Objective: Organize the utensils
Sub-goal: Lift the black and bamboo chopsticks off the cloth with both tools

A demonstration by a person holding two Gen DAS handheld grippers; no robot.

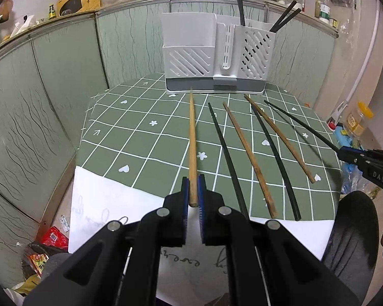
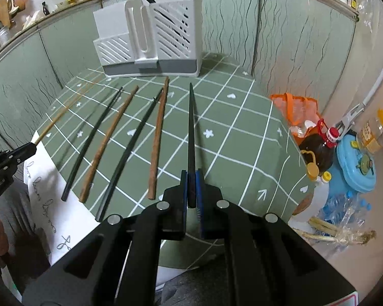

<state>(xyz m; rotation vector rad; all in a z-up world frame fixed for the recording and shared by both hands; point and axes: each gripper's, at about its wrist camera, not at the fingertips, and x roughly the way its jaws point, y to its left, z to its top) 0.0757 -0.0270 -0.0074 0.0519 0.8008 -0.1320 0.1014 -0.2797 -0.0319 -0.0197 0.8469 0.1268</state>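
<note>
Left wrist view, "DAS" on right tongs (image 1: 340,152) clamping black chopstick (image 1: 301,125), left tongs (image 1: 193,191) clamping wooden chopstick (image 1: 192,142)

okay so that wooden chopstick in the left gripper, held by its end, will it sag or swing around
The wooden chopstick looks straight and stiff, so sagging seems unlikely. The left hand-held gripper pinches only its near end, so the long free tip may pivot or wobble. It looks thin, probably light.

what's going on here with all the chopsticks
A person is sorting chopsticks with a gripper in each hand. The left gripper is shut on a wooden chopstick, the right gripper on a black chopstick. Four more lie on the green tablecloth. The white holder behind them already has a few black ones in its right compartment.
</note>
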